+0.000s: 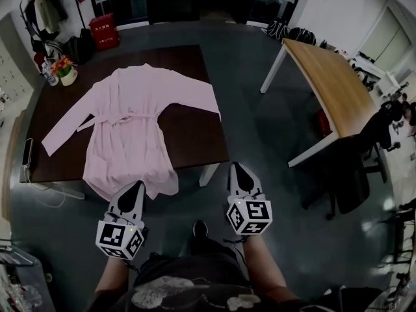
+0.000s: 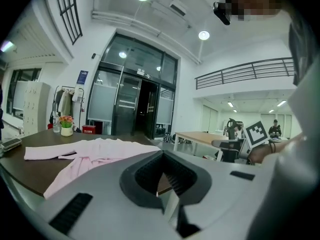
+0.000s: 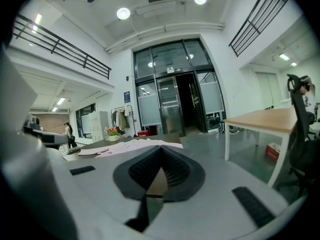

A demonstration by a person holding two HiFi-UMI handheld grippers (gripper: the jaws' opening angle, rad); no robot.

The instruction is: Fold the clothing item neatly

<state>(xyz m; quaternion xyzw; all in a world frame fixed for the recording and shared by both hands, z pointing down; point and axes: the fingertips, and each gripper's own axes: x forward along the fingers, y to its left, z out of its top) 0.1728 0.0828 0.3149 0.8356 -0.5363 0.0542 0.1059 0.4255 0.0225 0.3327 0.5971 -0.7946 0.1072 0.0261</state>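
As the head view shows (alone), the robe (image 1: 127,142) lies spread.

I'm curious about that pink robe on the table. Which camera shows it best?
The head view: it sees the whole pink robe from above, spread on the table, both sleeves out. The left gripper view catches it low and edge-on; the right gripper view shows only a thin pink strip.
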